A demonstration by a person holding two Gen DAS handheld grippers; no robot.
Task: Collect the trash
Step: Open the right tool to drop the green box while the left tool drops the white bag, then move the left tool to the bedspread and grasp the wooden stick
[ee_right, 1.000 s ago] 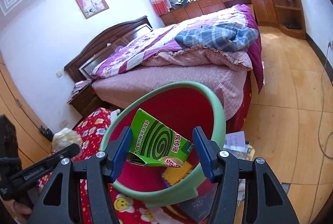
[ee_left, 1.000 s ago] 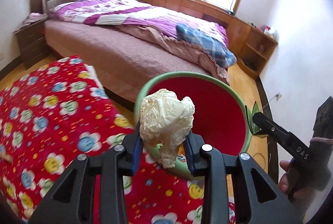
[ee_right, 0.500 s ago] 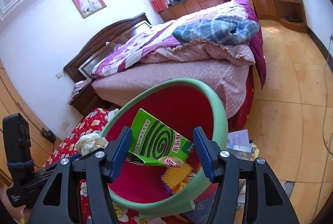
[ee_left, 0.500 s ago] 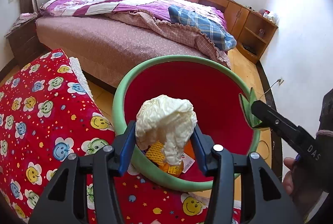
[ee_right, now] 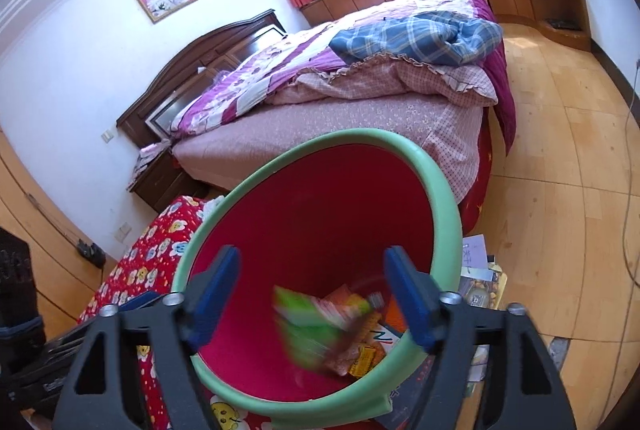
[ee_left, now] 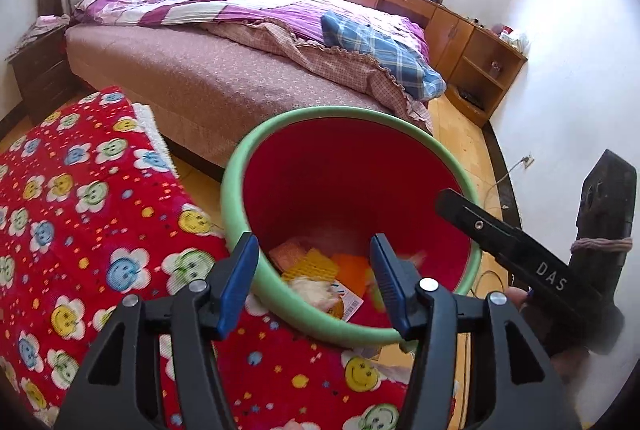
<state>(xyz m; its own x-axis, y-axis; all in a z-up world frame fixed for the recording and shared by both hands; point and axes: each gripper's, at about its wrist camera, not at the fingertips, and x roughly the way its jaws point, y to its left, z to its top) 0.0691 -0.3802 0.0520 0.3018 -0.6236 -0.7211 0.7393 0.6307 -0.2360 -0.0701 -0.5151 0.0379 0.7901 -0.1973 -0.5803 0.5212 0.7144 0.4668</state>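
Note:
A round bin with a green rim (ee_left: 236,166) (ee_right: 444,206) and a red inside stands at the edge of a red flowered blanket (ee_left: 80,214). My left gripper (ee_left: 314,276) hangs over its near rim, jaws opening, nothing between them. The crumpled paper ball (ee_left: 310,290) lies blurred on the wrappers at the bin's bottom. My right gripper (ee_right: 310,304) is over the bin from the other side, jaws opening and empty. The green box (ee_right: 308,326) is a blur falling inside the bin. In the left wrist view the right gripper's finger (ee_left: 504,238) reaches in from the right.
A bed (ee_left: 224,70) with purple quilt and blue plaid cloth stands behind the bin. Wooden cabinets (ee_left: 472,46) line the window wall. Papers and booklets (ee_right: 478,270) lie on the wood floor beside the bin. A cable (ee_right: 630,190) trails along the floor at right.
Both grippers opened and let go. The crumpled paper ball dropped from the left one into the bin, and the green box fell from the right one into the bin.

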